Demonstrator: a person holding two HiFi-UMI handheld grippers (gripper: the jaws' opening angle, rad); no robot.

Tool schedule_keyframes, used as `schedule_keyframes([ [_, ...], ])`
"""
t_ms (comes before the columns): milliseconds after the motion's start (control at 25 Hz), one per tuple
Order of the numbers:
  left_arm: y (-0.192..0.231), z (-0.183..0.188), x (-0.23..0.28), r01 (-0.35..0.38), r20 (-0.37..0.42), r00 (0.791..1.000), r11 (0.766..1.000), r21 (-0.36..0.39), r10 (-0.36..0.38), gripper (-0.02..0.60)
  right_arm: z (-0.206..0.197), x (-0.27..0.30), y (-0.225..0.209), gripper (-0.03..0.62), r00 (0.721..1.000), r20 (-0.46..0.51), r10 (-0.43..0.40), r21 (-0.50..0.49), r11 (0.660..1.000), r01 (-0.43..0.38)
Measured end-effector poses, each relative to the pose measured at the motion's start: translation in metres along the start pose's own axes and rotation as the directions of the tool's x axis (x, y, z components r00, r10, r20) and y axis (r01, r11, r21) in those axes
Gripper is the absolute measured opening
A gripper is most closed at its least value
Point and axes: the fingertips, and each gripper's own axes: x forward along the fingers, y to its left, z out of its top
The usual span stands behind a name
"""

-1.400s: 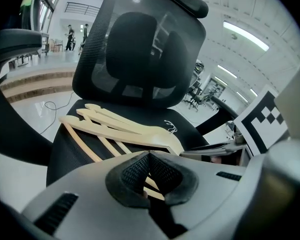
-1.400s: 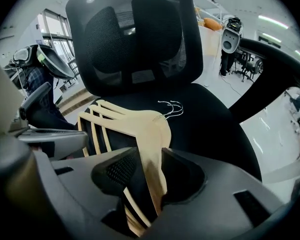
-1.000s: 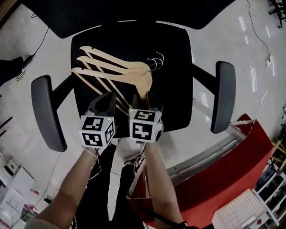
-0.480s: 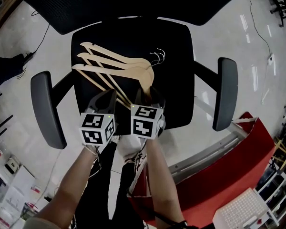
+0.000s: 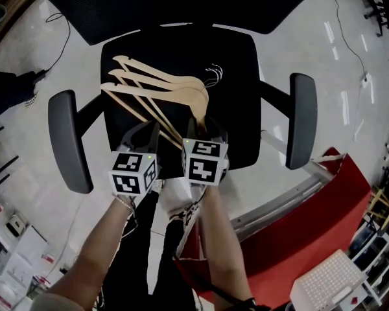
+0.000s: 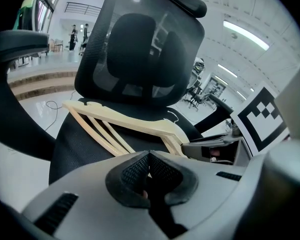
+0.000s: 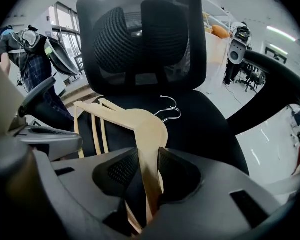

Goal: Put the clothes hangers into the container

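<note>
1. In the head view the marker cubes cover most of the left tool [image 5: 142, 137] and the right tool [image 5: 204, 129], so their jaws can be read only in the two gripper views.
2. The hangers [image 5: 159, 89] are pale wood, approx. three, and lie overlapped on the black seat [image 5: 236, 70] of an office chair. Their wire hooks [image 5: 212, 75] point toward the seat's back-right part. The near arm ends go under the right tool and are hidden there. I cannot tell which hanger of the stack is the gripped one.
3. Cut off: the backrest [image 7: 140, 39] leaves the head view at the top edge. A white perforated crate [image 5: 330, 280] is cropped by the bottom-right corner, next to a red surface [image 5: 298, 225] on the floor.
4. Left tool: the pads are pressed together w/ nothing between them. It points obliquely down over the seat's front, just beside the hangers' lower bars. Whether it touches them is not clear.
5. Right tool: the jaws have just been closing and now stand narrow. Both pads press on one wooden hanger arm, which runs up between them. This tool points down more steeply than the left one.
6. Two bare forearms, left [image 5: 97, 251] and right [image 5: 217, 238], come up from the bottom edge side by side. The cubes sit close together but apart, between the armrests [image 5: 68, 141].
</note>
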Motion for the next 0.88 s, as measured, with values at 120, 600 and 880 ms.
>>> schedule_keyframes([
  [120,-0.01,0.016,-0.015,0.01,0.019,1.0,1.0,0.004,-0.01,0.0,0.009,-0.015,-0.001,0.133,1.0,0.007,-0.019,0.008,1.0,0.019],
  [600,-0.073,0.078,-0.093,0.043,0.088,0.995,0.992,0.117,-0.053,0.0,0.06,-0.122,-0.023,0.133,0.989,0.094,-0.114,0.079,0.991,0.107],
  [880,-0.13,0.114,-0.161,0.085,0.156,0.982,0.983,0.163,-0.111,0.0,0.109,-0.214,-0.04,0.133,0.964,0.207,-0.167,0.11,0.983,0.147],
])
